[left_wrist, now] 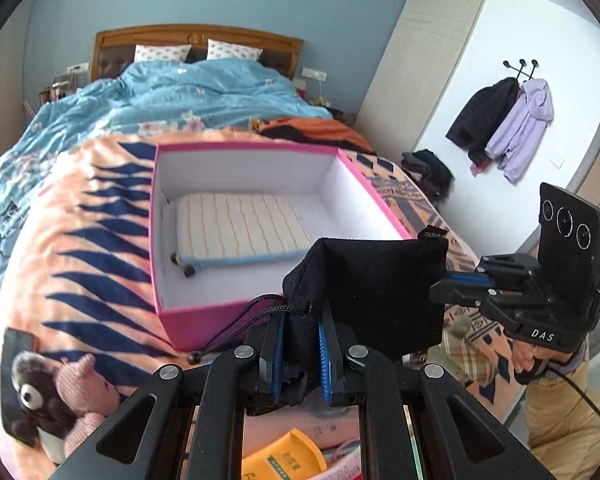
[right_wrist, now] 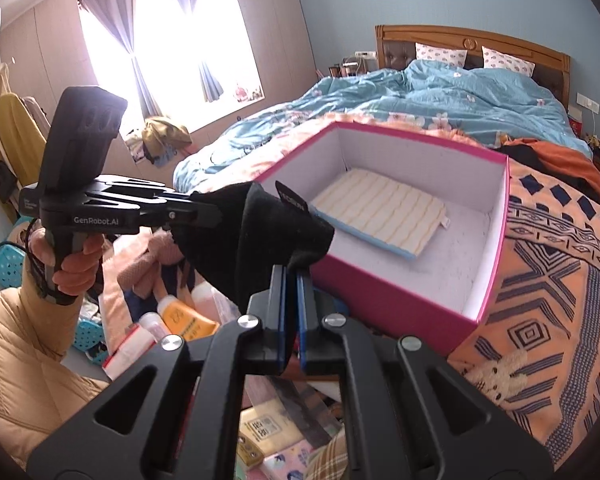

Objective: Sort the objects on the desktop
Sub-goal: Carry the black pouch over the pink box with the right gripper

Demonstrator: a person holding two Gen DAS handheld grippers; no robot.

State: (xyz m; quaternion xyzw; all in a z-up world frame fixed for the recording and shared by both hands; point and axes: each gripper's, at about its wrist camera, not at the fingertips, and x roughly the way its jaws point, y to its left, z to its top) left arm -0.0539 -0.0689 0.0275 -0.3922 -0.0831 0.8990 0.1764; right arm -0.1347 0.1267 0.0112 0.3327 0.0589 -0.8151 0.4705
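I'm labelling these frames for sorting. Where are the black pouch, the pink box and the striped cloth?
black pouch (left_wrist: 380, 280): left wrist view, middle of its fabric.
pink box (left_wrist: 204, 326): left wrist view, near outer wall.
striped cloth (right_wrist: 384, 208): right wrist view, its centre.

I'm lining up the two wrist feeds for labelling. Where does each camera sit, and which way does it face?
Left wrist: on the left gripper, facing the pink box and headboard; shows the right gripper.
Right wrist: on the right gripper, facing the box from its other corner; shows a hand and sleeve.
Shared: both clamp the black pouch.
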